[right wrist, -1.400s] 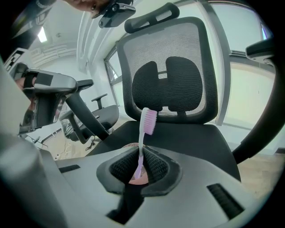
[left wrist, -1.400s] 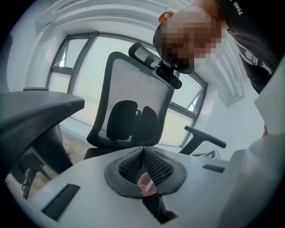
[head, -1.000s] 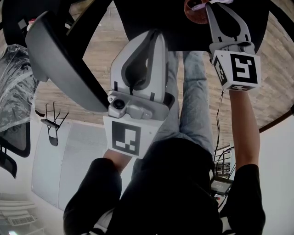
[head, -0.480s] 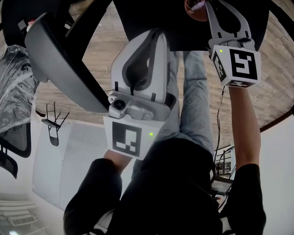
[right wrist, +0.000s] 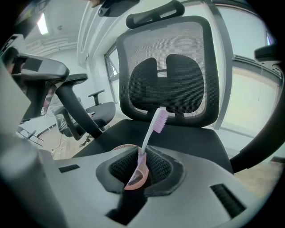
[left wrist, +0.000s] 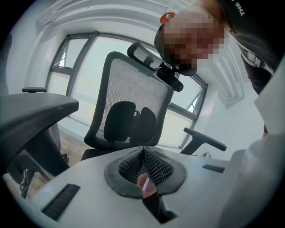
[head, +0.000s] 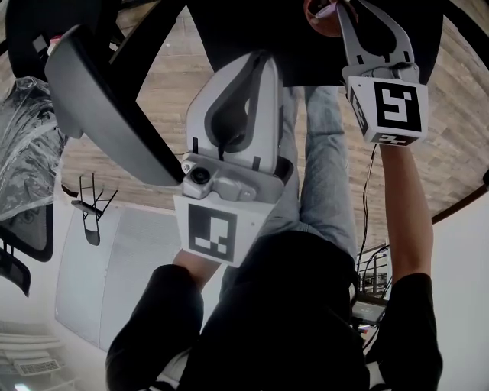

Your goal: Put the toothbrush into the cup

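**One brush clamped, cup not yet entered**

One toothbrush (right wrist: 153,129) is being gripped by its handle in the right tool (right wrist: 142,153). The jaws are being pressed together on it, so the bristled head is being presented free beyond the tips, seemingly so that it can be steered toward the cup. The cup (head: 317,23) is being seen just beside those tips, to their left, apparently on the black chair seat (right wrist: 187,138). Only a sliver of its rim is being shown in the right gripper view, so contact with the brush cannot be told. The brush is being judged as not yet inside the cup. The left tool (left wrist: 142,153) is being held clenched, well apart from the cup and probably parked out of the way. A small pinkish bit (left wrist: 145,183) is being shown low in its slit, and its nature cannot be told.
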The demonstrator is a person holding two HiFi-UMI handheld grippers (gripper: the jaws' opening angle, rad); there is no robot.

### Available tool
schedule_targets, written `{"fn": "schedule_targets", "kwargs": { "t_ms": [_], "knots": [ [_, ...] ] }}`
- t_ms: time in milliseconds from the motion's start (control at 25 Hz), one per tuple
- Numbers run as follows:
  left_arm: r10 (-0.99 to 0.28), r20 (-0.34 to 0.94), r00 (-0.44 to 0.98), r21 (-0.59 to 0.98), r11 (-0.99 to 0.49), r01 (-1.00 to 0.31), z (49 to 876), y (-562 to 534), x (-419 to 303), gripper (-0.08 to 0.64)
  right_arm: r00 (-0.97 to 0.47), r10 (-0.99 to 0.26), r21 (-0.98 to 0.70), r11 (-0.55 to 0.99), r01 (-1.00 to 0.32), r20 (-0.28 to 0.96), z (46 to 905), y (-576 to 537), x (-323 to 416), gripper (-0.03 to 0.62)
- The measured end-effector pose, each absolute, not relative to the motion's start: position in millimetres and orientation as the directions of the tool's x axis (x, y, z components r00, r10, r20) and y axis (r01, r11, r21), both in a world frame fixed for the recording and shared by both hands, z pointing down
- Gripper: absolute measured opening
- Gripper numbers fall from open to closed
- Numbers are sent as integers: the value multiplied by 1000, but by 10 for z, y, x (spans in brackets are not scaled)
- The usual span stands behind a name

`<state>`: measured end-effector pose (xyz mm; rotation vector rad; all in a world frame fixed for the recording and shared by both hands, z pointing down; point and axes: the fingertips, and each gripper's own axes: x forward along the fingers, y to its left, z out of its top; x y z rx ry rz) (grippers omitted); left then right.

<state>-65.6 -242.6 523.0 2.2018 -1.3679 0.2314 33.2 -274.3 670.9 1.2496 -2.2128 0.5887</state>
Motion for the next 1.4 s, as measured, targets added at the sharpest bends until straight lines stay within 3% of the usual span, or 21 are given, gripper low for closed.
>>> {"fn": "schedule_targets", "kwargs": {
  "t_ms": [400, 880, 1400],
  "knots": [
    [-777, 408, 478, 345, -354, -869, 5202, -2398, -621, 21, -419, -624, -74, 501, -863, 660, 6716, -2695, 293, 108],
    [-780, 394, 485, 339, -367, -866, 5093, -2391, -543, 21, -410, -630, -64, 497, -865, 660, 6593, -2613, 364, 110],
    [-803, 315, 506, 279, -431, -858, 4169, -2477, -329, 21, -419, -690, -41, 493, -869, 591, 5548, -2550, 614, 110]
  ]
}}
